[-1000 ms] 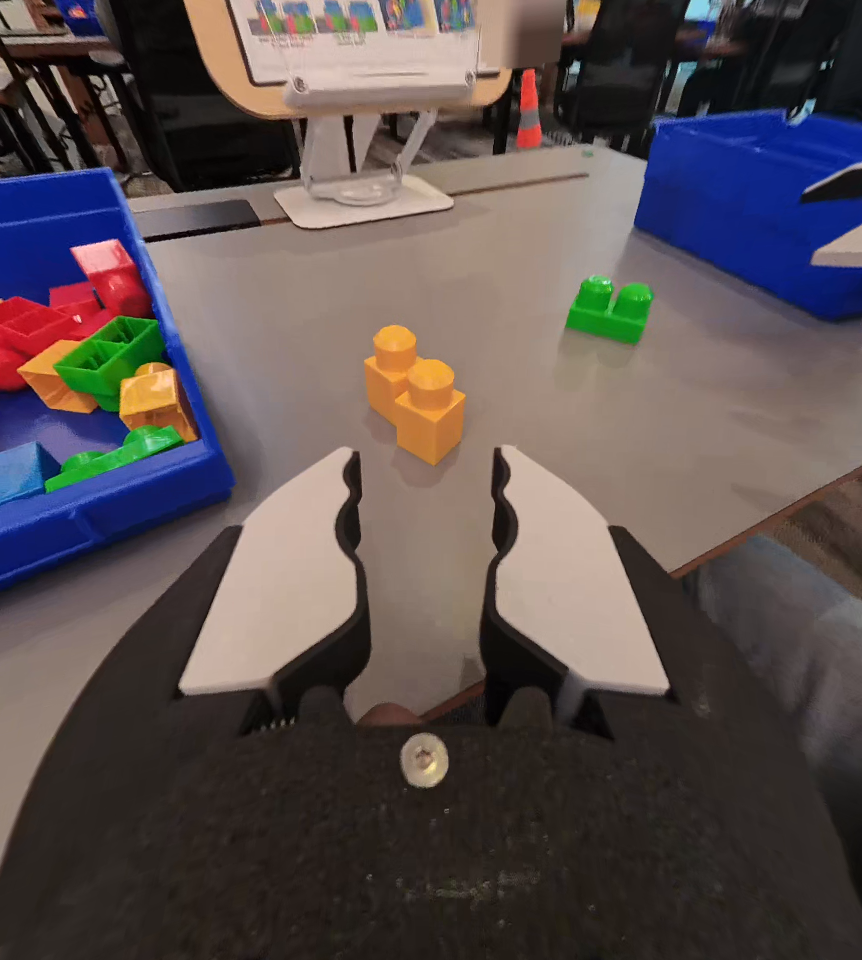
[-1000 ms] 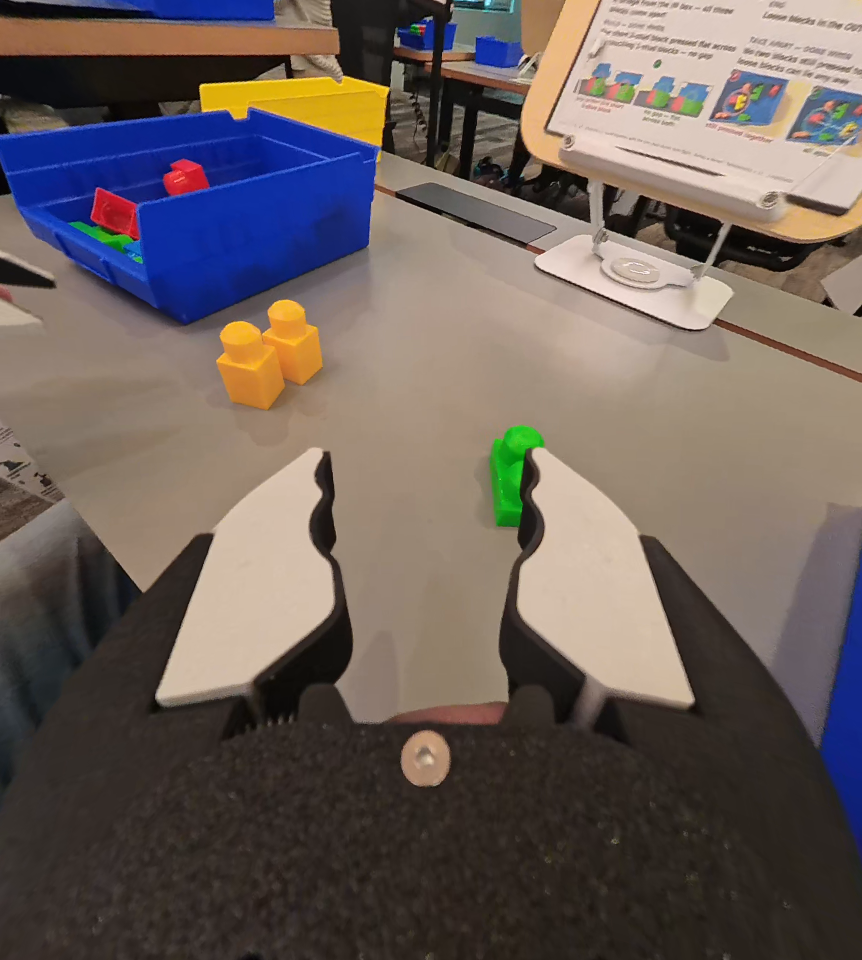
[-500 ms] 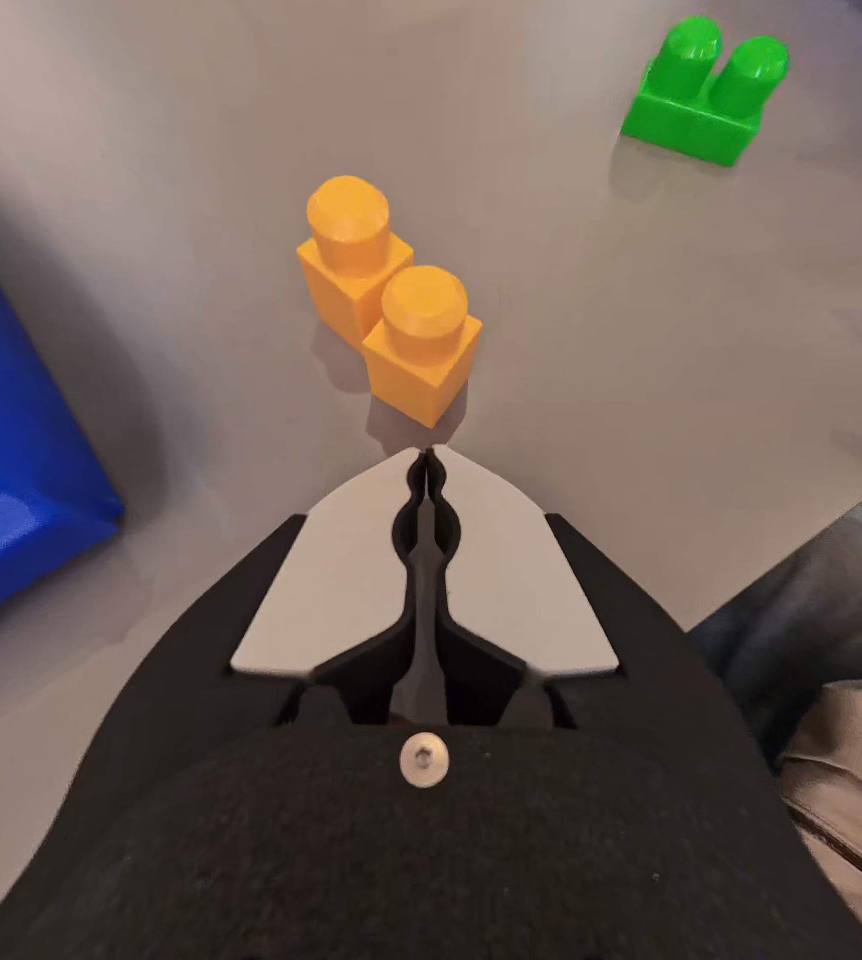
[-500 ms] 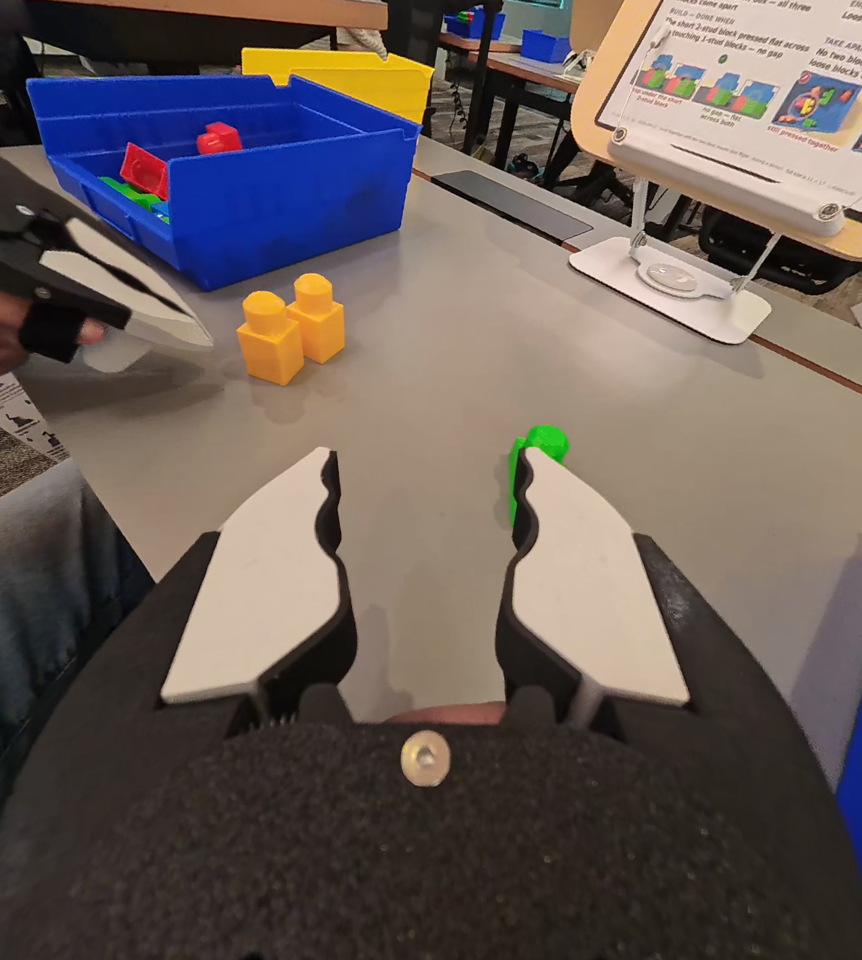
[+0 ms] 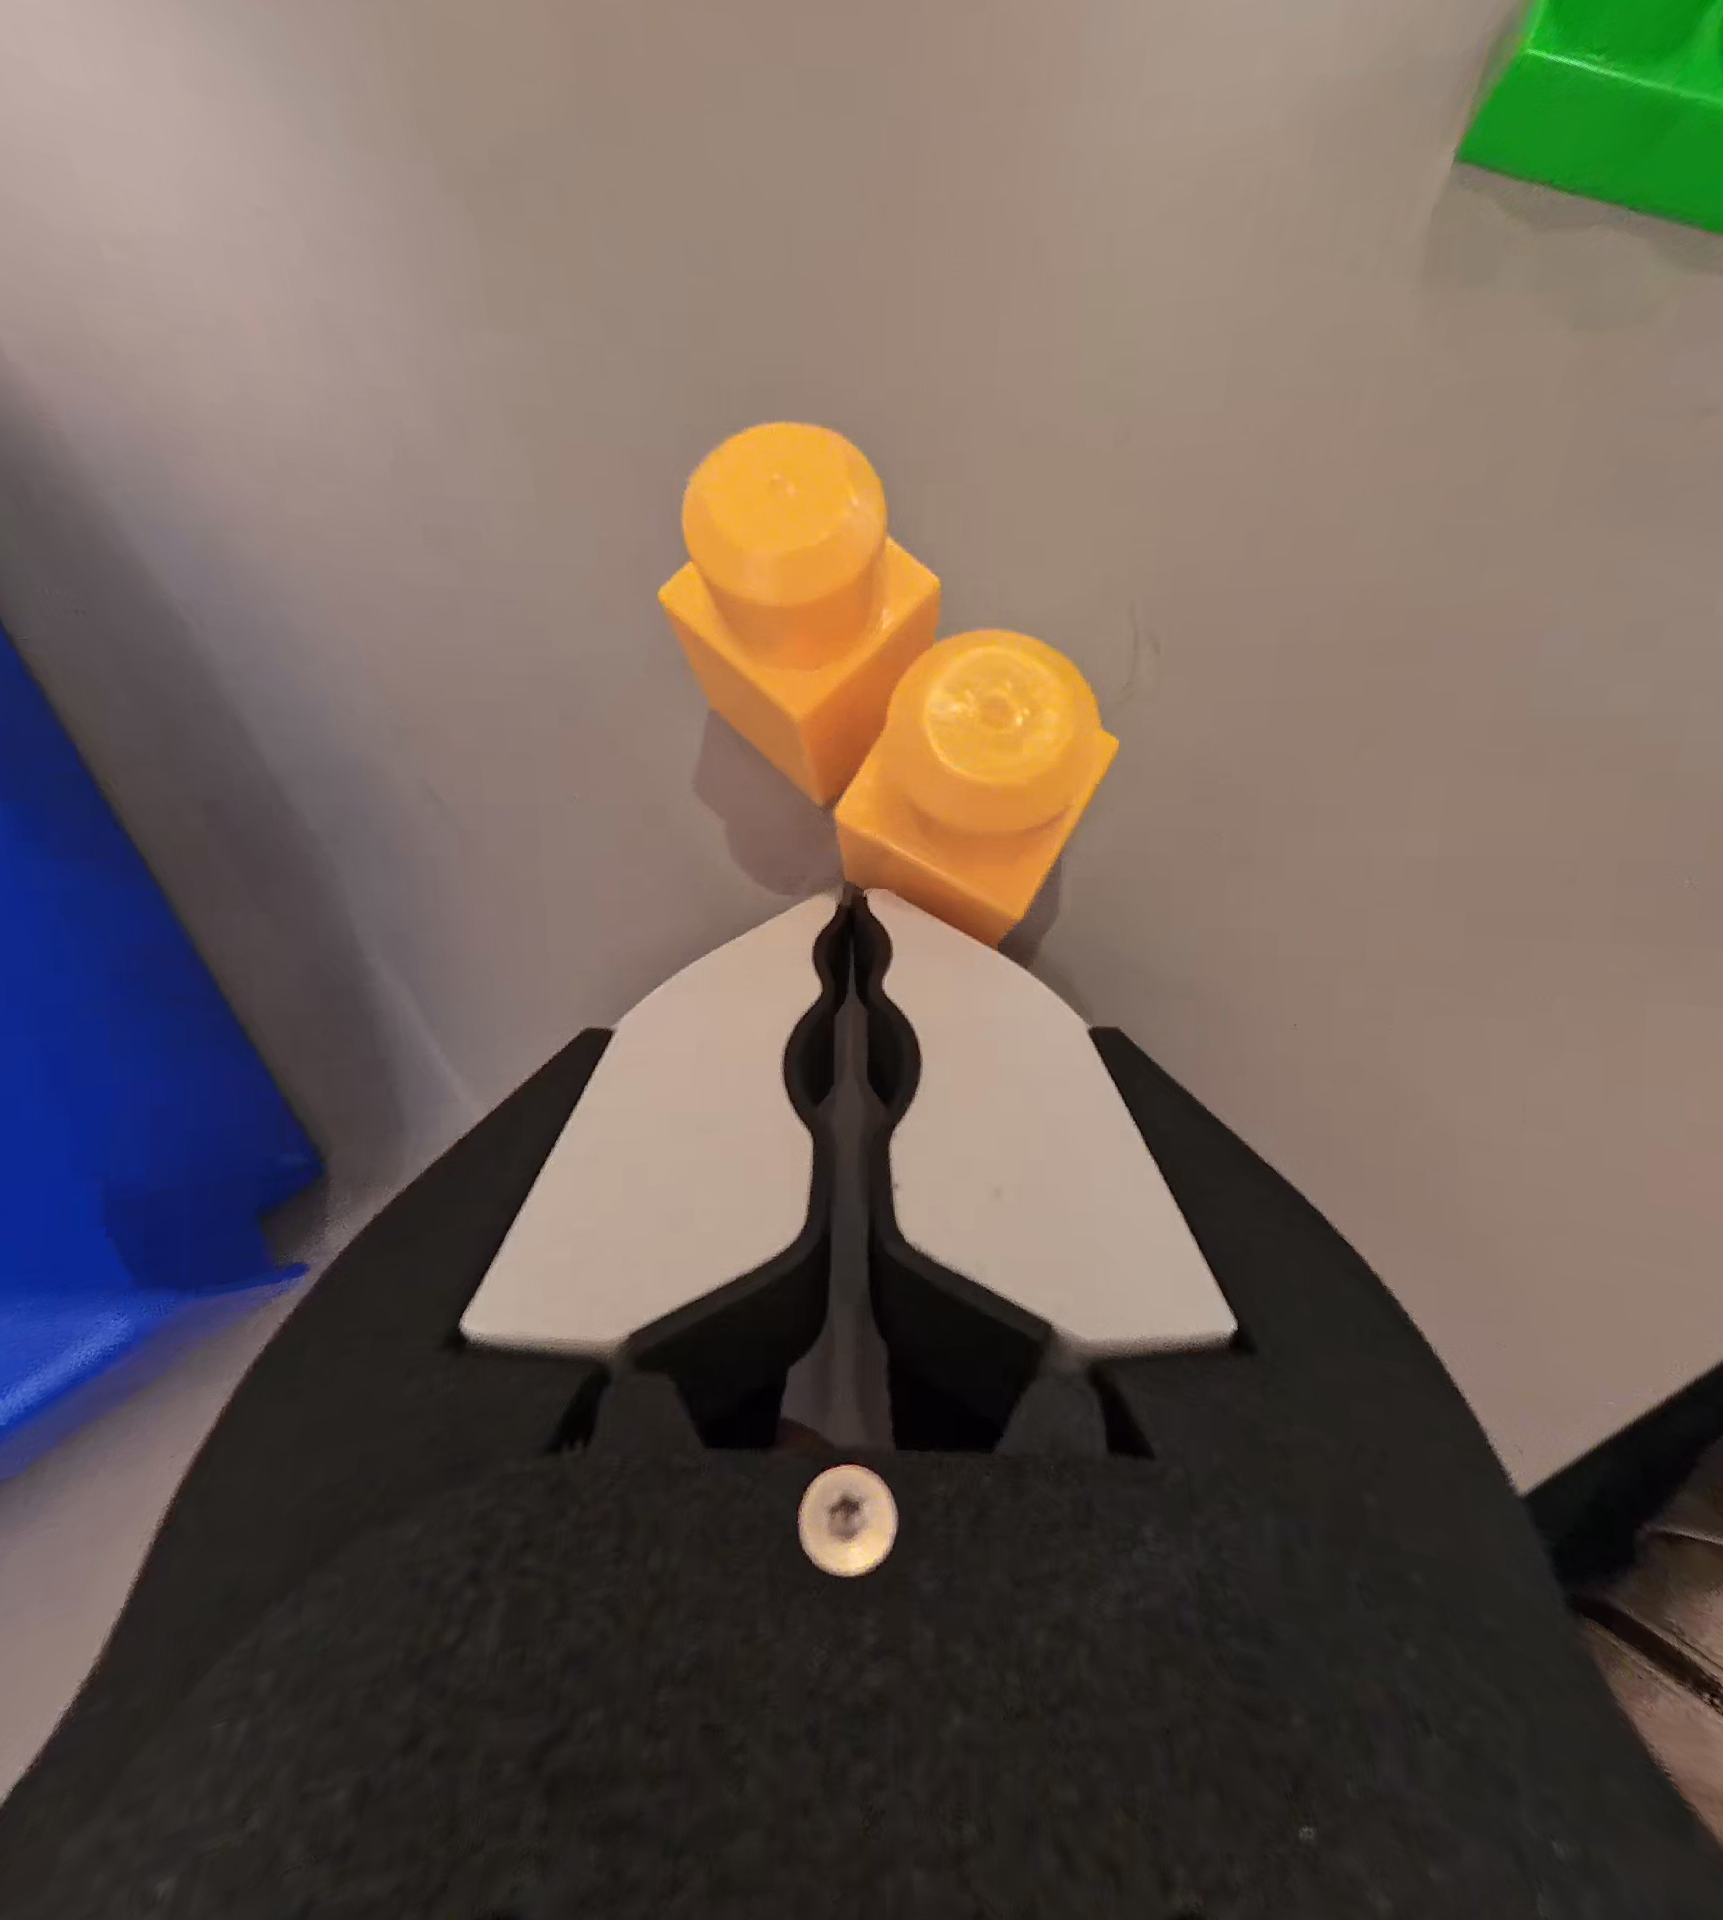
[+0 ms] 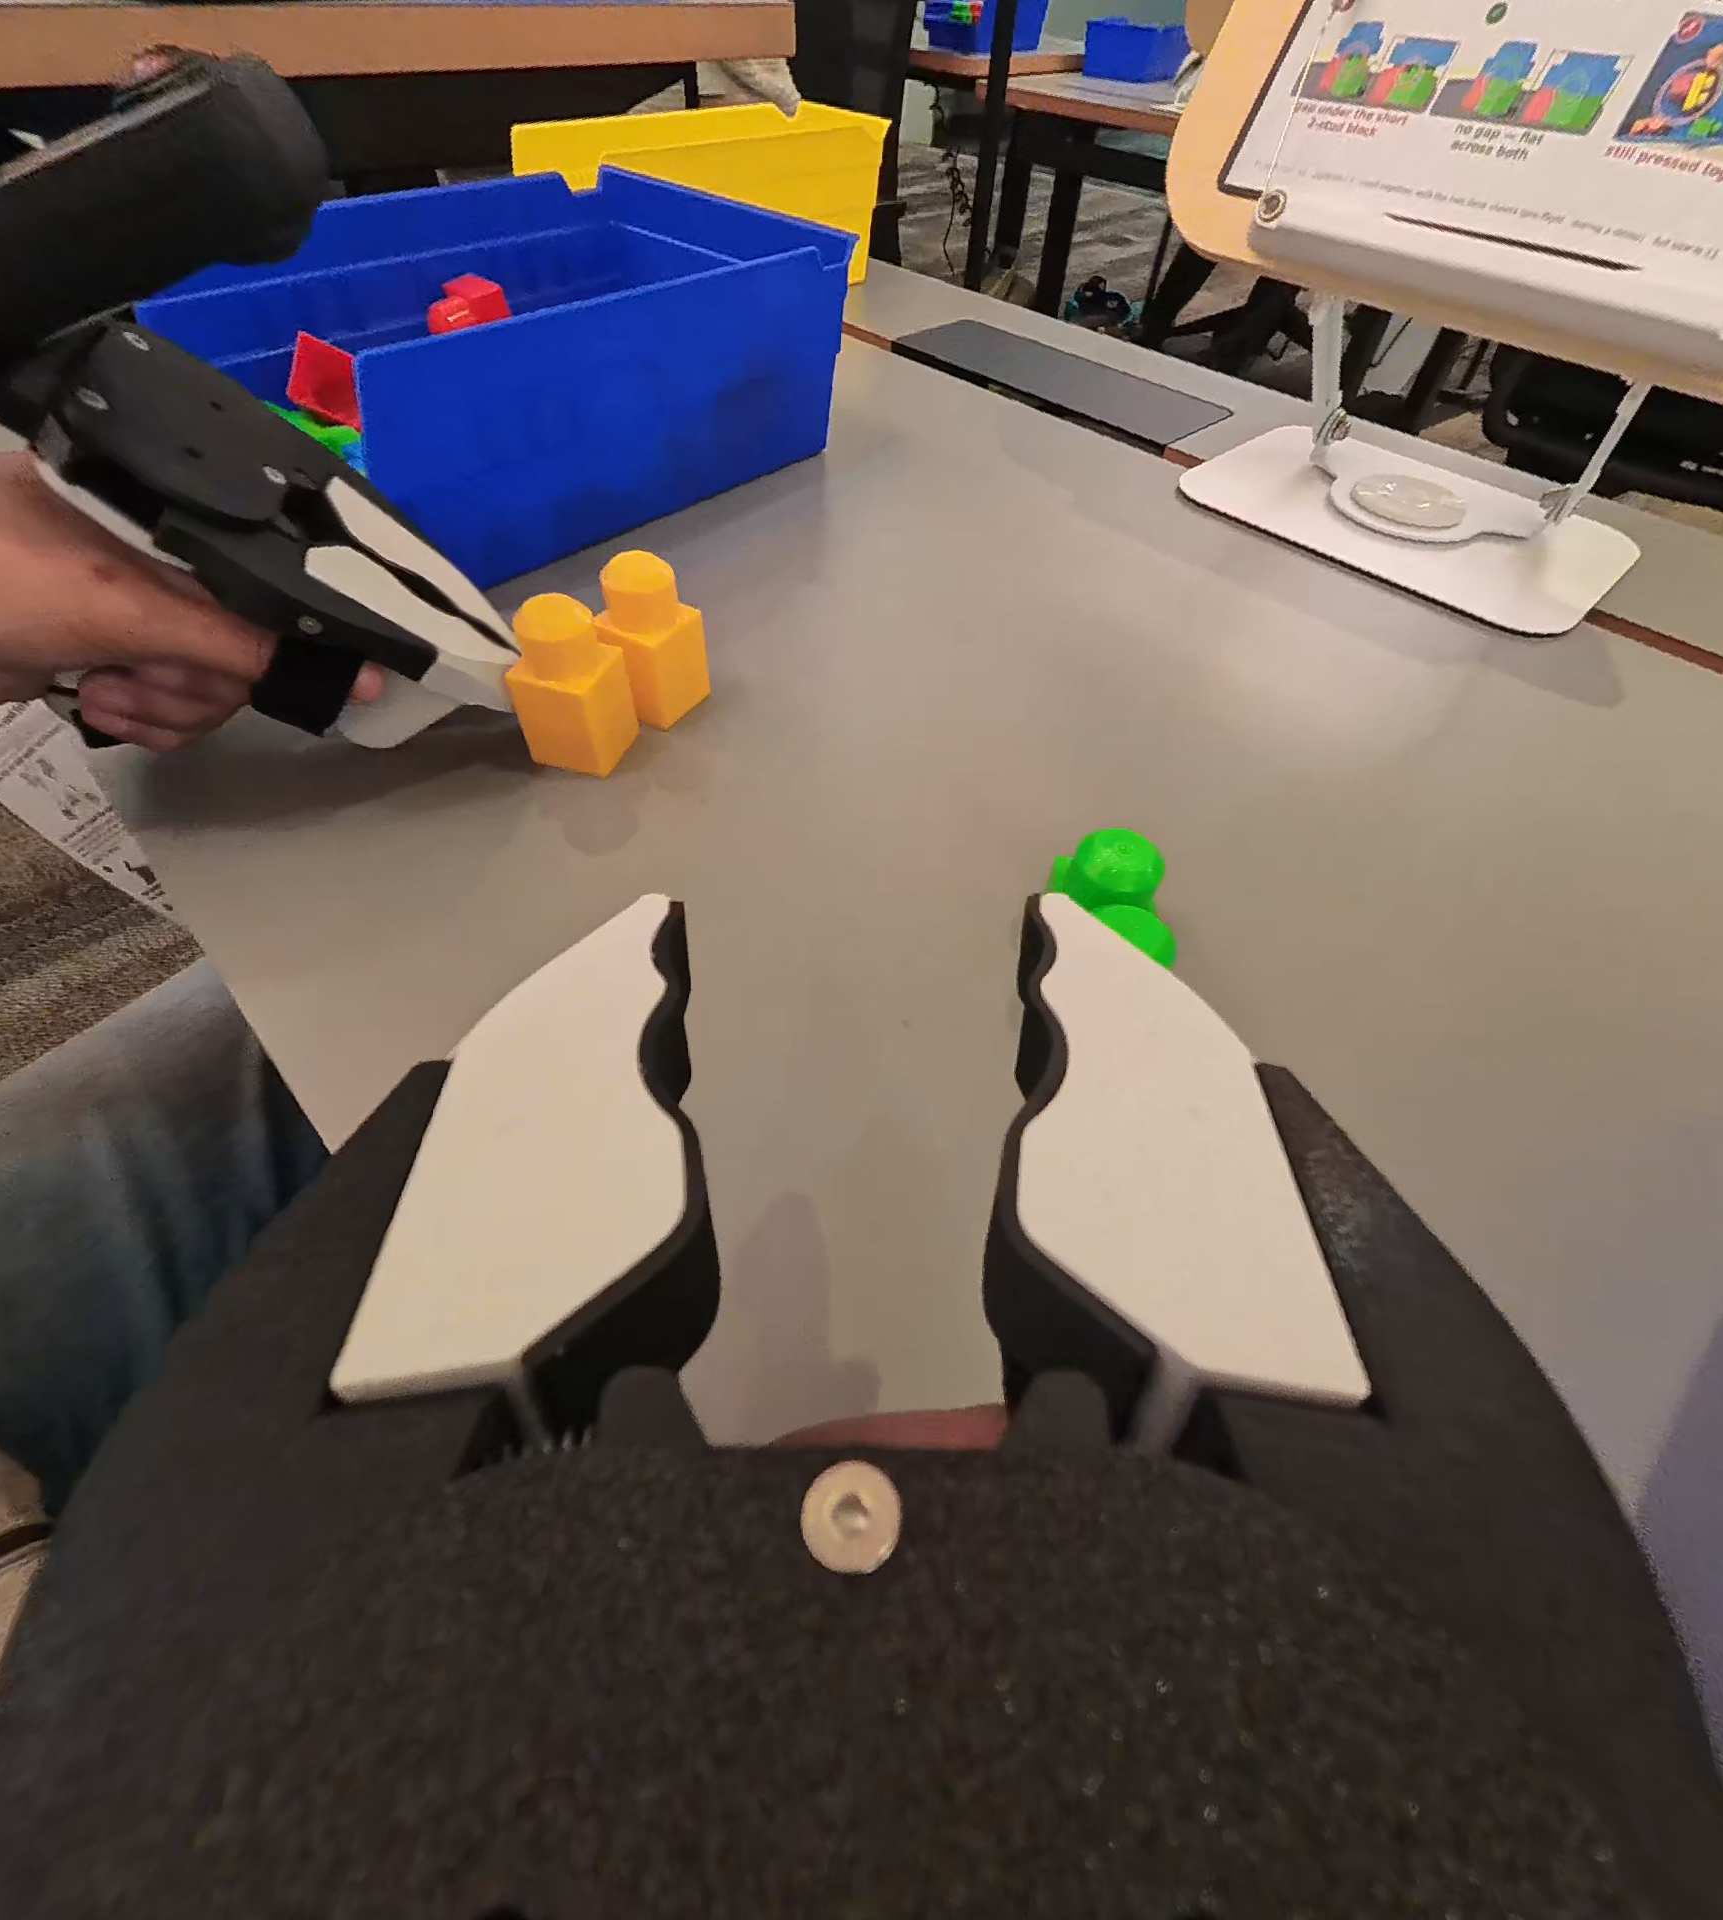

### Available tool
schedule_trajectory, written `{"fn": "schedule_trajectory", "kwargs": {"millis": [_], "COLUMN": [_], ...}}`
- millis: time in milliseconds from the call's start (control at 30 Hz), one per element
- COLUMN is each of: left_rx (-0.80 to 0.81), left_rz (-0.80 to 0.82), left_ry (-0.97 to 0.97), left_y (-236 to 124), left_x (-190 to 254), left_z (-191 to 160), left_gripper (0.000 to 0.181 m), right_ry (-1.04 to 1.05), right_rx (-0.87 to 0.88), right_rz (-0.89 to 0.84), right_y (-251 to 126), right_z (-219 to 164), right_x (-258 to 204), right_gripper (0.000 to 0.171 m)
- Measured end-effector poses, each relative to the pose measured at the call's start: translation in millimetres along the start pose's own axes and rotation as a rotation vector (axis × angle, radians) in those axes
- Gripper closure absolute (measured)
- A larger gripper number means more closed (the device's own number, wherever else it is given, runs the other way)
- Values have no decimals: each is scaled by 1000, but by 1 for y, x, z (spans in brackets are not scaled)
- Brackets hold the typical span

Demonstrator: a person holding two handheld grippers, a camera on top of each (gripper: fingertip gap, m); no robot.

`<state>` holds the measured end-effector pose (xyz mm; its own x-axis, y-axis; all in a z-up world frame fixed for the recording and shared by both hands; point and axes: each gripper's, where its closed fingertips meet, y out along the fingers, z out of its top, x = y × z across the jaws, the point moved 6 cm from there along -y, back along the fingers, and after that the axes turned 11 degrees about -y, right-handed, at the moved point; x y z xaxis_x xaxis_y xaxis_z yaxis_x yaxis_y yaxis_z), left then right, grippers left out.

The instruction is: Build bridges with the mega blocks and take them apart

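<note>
my left gripper (image 5: 852,902) has its jaws pressed together on nothing, tip touching the nearer of two orange blocks (image 6: 571,686) that stand side by side on the grey bench (image 6: 1200,748) just in front of the blue bin (image 6: 608,416), while my right gripper (image 6: 852,914) hangs with jaws apart beside the green block (image 6: 1117,883), well apart from the bin. these look light, stiff and slick, so i'd pinch the flat sides below the stud, since the smooth bench would let them skid. chairs and more tables stand beyond the bin.
</note>
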<state>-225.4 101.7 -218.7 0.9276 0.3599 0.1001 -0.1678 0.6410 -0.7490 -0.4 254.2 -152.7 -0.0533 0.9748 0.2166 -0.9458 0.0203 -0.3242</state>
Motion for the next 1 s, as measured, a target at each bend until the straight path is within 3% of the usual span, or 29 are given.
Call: {"fn": "schedule_trajectory", "kwargs": {"millis": [433,767,1000], "left_rx": [-10,17,-7], "left_rz": [10,112,50], "left_ry": [18,-55,-54], "left_y": [13,6,15], "left_x": [1,-25,-18], "left_z": [12,20,23], "left_gripper": [181,181,181], "right_ry": [13,19,15], "right_rx": [-4,2,6], "right_rz": [21,24,28], "right_y": [0,-4,-6], "right_z": [0,2,5], "right_x": [1,3,2], "right_gripper": [111,112,112]}}
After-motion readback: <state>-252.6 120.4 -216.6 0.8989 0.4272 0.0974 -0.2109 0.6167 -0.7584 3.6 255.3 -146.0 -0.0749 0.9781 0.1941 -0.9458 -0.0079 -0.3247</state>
